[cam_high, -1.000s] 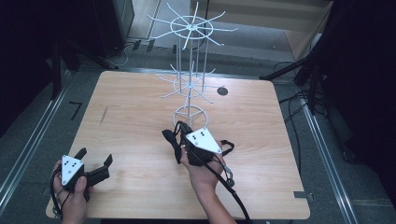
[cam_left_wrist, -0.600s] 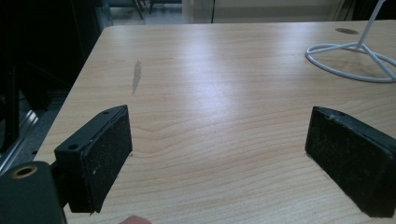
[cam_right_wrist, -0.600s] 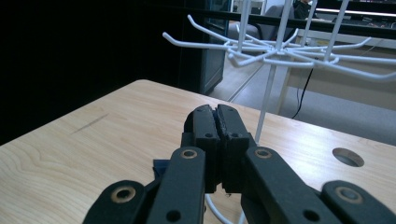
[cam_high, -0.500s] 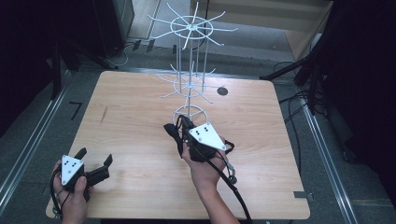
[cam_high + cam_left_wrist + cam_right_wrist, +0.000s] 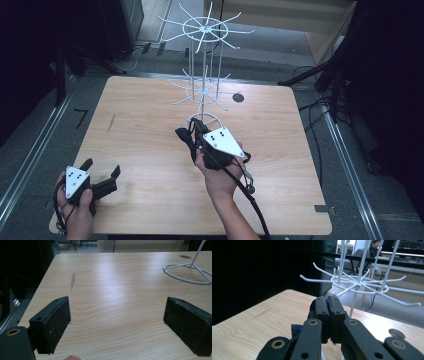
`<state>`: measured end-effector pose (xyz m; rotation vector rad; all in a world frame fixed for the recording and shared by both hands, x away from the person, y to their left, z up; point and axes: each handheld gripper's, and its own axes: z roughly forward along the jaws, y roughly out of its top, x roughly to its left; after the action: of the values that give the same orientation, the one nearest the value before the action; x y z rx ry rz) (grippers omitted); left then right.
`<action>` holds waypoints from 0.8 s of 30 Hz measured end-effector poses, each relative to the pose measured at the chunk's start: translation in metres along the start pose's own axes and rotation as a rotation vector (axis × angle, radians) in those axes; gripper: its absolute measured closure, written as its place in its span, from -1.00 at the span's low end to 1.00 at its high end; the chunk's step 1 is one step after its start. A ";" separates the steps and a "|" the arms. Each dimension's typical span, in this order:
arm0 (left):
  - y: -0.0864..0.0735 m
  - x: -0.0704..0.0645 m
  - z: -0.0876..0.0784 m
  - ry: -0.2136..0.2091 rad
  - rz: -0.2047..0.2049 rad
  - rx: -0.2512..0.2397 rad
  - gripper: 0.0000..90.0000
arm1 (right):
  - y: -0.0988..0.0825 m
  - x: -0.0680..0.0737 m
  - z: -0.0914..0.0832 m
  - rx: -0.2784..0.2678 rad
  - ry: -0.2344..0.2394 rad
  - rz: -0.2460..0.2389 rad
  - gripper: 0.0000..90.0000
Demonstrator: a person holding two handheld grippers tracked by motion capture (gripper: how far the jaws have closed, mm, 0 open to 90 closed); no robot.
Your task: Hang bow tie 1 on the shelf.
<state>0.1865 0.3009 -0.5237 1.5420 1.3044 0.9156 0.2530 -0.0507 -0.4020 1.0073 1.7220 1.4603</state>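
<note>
So the thing in play here is a black strap-like item (image 5: 187,137) pinched in the right gripper (image 5: 192,131), a dark loop hanging off the jaw tips just in front of the white wire display rack (image 5: 204,75). From the right gripper view the jaws are pressed together with only a thin sliver of dark material squeezed between the pads (too thin and dark to say what it's made of). No brand, label or writing readable on it, or anywhere else for that matter; the only markings are a few small dots on the grey three-cornered plates on top of each gripper.

The held piece sits above the table (image 5: 150,150), near the rack's round wire foot (image 5: 188,271), roughly mid-table. The rack has two tiers of hooks sticking out like spokes, and the lower tier is right at gripper height in the right gripper view.

The left gripper (image 5: 102,172) is down at the near left corner of the table, well apart from everything, jaws spread wide with just bare wood between them. There's a greyish smudge (image 5: 73,280) on the wood ahead of it and a small dark round disc (image 5: 238,97) on the table beyond the rack.
</note>
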 end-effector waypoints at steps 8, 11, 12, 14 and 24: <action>0.000 0.000 0.000 0.000 0.001 0.000 -0.82 | 0.006 -0.001 -0.002 -0.035 0.009 -0.009 0.99; 0.000 0.000 0.000 0.000 0.001 0.001 -0.82 | 0.009 -0.001 -0.003 -0.047 0.012 -0.012 0.99; 0.000 0.000 0.000 0.000 0.001 0.001 -0.82 | 0.009 -0.001 -0.003 -0.047 0.012 -0.012 0.99; 0.000 0.000 0.000 0.001 0.001 0.000 -0.82 | 0.010 -0.002 -0.002 -0.048 0.013 -0.012 0.99; 0.000 0.000 0.000 0.001 0.000 -0.003 -0.82 | 0.018 -0.008 0.004 -0.044 0.002 -0.024 0.99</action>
<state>0.1865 0.3009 -0.5238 1.5397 1.3034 0.9177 0.2623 -0.0541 -0.3846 0.9597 1.6903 1.4779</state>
